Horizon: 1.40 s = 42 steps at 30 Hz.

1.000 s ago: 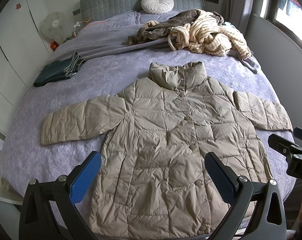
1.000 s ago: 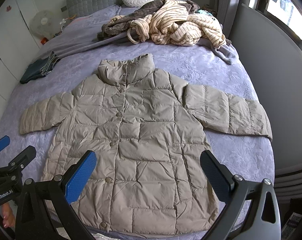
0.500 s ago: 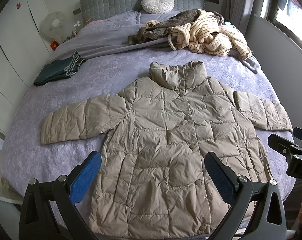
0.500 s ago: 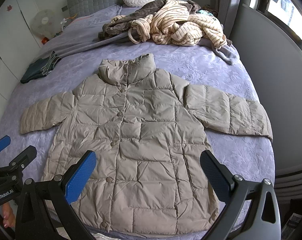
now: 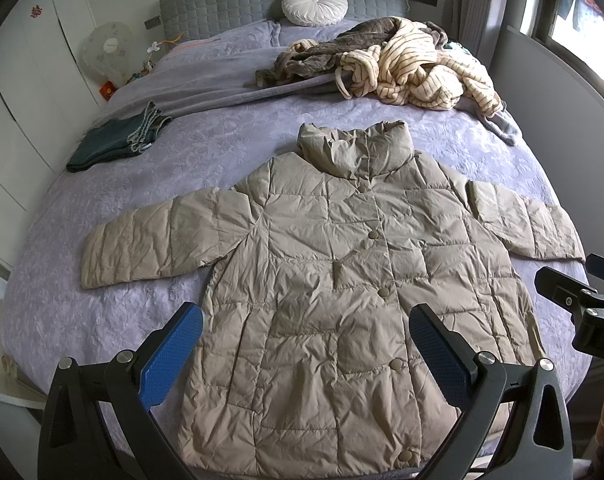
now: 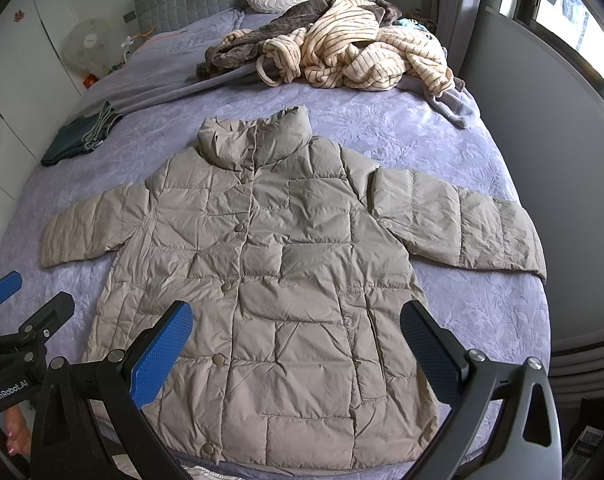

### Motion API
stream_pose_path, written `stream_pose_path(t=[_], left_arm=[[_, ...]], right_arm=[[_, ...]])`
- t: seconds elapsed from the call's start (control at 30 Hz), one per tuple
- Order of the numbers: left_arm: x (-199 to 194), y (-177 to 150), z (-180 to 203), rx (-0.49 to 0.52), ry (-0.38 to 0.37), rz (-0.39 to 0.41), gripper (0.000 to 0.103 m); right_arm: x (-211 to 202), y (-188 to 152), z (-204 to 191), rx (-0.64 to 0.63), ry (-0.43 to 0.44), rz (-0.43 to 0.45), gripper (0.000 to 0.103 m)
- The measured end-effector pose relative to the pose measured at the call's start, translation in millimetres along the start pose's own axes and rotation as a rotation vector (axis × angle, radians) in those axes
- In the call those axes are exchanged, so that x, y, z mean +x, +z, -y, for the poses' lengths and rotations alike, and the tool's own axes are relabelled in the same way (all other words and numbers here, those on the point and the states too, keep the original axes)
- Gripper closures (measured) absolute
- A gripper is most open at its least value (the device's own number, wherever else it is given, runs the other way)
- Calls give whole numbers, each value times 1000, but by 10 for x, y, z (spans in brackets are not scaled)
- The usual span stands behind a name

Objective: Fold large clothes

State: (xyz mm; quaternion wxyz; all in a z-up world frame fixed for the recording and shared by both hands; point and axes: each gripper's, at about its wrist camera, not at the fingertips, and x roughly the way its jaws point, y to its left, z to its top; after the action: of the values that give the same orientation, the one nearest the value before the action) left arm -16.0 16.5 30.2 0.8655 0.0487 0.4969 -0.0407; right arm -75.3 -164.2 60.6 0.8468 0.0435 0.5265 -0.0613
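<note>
A beige quilted puffer jacket (image 5: 333, 280) lies flat and buttoned on the purple bed (image 5: 206, 152), collar toward the headboard, both sleeves spread out; it also shows in the right wrist view (image 6: 286, 272). My left gripper (image 5: 305, 344) is open and empty, held above the jacket's lower hem. My right gripper (image 6: 296, 340) is open and empty above the hem too. The right gripper shows at the right edge of the left wrist view (image 5: 581, 304). The left gripper shows at the left edge of the right wrist view (image 6: 18, 320).
A heap of striped and brown clothes (image 5: 401, 64) lies near the headboard. Folded dark green clothing (image 5: 114, 140) sits at the bed's left. A round white cushion (image 5: 313, 4) leans on the headboard. A fan (image 5: 106, 52) and white cupboards stand at left, a grey wall at right.
</note>
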Motion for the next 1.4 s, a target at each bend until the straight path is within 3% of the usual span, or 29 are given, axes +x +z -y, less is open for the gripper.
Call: stream_pose_path(t=[0.47, 0.73, 0.87, 1.1, 1.23, 1.33, 1.4], left_arm=[[2, -23, -23, -4, -24, -8, 0], [273, -137, -310, -62, -99, -90, 0], [504, -142, -616, -122, -129, -123, 0], [1161, -166, -1501, -292, -156, -119, 0], [1752, -231, -2191, -462, -191, -110, 0], [2178, -333, -2724, -623, -215, -93, 0], [2431, -403, -3022, -724, -228, -99, 0]], right_arm=[[15, 1, -6, 1, -6, -11, 0], [184, -21, -108, 19, -6, -84, 0], [427, 30, -204, 29, 12, -121, 0], [976, 56, -554, 88, 137, -220, 0], [1260, 40, -855, 52, 169, -225, 0], [1561, 19, -1094, -2, 176, -315, 0], [1706, 8, -1214, -23, 181, -327, 0]])
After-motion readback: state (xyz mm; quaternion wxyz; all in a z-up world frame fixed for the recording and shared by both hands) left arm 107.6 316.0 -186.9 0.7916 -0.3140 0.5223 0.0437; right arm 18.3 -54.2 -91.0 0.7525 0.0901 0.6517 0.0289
